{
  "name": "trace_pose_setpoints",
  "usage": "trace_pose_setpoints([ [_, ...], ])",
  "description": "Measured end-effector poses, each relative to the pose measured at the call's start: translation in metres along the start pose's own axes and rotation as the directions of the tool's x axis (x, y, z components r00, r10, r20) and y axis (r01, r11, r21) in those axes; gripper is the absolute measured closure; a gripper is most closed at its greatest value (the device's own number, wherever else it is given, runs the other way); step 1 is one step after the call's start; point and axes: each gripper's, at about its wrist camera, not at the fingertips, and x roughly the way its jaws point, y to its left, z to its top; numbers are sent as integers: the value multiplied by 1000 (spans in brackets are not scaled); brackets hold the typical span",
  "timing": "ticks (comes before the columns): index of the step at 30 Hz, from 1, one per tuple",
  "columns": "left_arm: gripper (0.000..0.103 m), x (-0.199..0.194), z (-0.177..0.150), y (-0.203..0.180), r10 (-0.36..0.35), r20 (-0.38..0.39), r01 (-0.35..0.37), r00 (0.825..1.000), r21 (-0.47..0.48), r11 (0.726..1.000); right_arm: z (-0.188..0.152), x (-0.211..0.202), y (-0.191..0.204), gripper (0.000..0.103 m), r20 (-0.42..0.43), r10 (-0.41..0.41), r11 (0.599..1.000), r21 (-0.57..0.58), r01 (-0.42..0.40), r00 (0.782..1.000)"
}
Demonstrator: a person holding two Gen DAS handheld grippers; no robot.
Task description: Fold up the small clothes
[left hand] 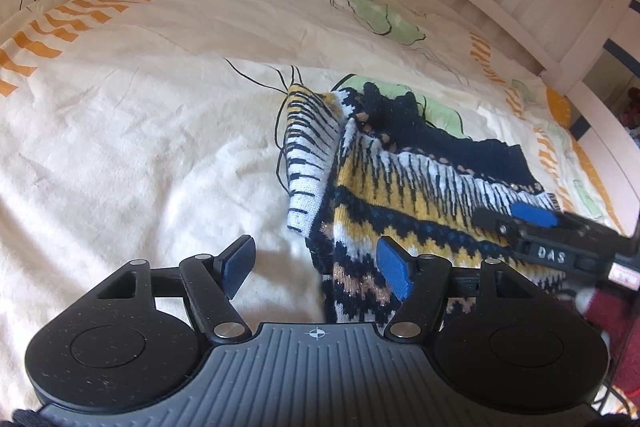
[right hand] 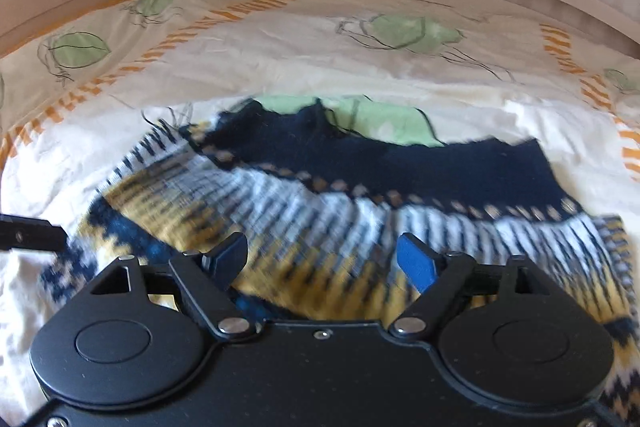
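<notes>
In your left wrist view, your left gripper stands with its jaws apart and nothing pinched between them; the patterned knit sweater lies on the bedsheet from about 12 to 3 o'clock of the pads, its near edge just beyond the right blue pad. A striped sleeve is folded across at 12 o'clock, so you seem to be mid-fold, between one tuck and the next. Your right gripper shows at 3 o'clock, over the far side of the garment, with only one blue pad clear. In your right wrist view, blurred, your right gripper stands wide with nothing clamped; the sweater spreads under and ahead of it from 9 to 3 o'clock, its dark navy band at 12. Your next move probably calls for picking an edge or hem, closing on it, and carrying it over squarely without dragging the folded sleeve loose.
</notes>
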Motion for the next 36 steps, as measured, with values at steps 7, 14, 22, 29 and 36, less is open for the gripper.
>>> trace_pose_setpoints([
  [7, 33, 4, -3, -3, 6, -12, -5, 1000, 18, 1000, -31, -6, -9, 1, 24, -9, 1000, -21, 9, 1000],
  [14, 23, 14, -12, -6, 27, -15, -26, 1000, 62, 998, -41, -14, -17, 1, 71, 38, 999, -19, -36, 997],
  [22, 0, 23, -30, -28, 68, 14, -70, 998, 223, 972, -51, -48, -48, 0, 132, 123, 990, 52, -131, 984],
  [29, 0, 20, -34, -26, 67, 37, -74, 997, 224, 972, -72, -91, -139, 0, 196, 41, 936, 334, -106, 980],
  [36, 1, 6, -37, -26, 67, 52, -74, 996, 149, 986, -107, -84, -225, 0, 148, 96, 783, 599, -167, 984],
])
